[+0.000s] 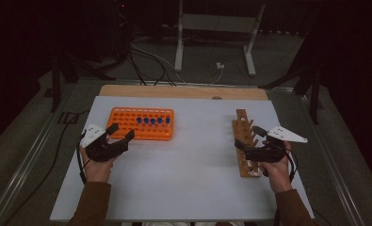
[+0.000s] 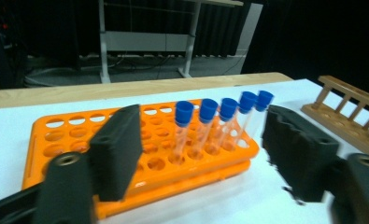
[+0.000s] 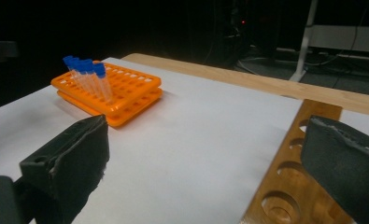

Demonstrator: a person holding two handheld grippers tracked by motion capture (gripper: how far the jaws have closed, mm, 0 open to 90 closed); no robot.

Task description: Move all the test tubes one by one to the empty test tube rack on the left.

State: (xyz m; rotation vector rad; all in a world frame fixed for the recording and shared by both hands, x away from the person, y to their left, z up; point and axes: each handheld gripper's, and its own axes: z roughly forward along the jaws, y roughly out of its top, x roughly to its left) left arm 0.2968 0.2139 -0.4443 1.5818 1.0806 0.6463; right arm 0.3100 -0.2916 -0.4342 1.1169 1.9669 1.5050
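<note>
My left gripper (image 2: 203, 163) has its jaws spread wide, nothing between them, and through the gap I'm looking straight at the row of blue-capped tubes (image 2: 222, 122). Five of them stand upright in the orange rack (image 2: 56, 140), in one line toward the rack's far side, caps just above the level of my pads. From above, the left gripper (image 1: 119, 133) sits just beside the rack's near left corner, off it, not touching so far as I can judge; the light is dim down there, so I won't swear to the gap.

Over on the right, my right gripper (image 3: 205, 163) is also wide open and empty. Its right-hand pad hangs over the wooden rack (image 3: 289, 186), whose round holes run away from me, all empty as far as I can see. In the high view the right gripper (image 1: 250, 139) rides at the wooden rack (image 1: 244, 141), about midway along it, hand on its outer side.

So I read this as the approach: tubes to go from the orange rack to the wooden one, none picked yet. Next move, I'd push the left gripper forward and a touch up, line the pads either side of one cap, probably the nearest end tube, then close gently and lift straight so it clears its hole. The right hand can wait by the wooden rack.
</note>
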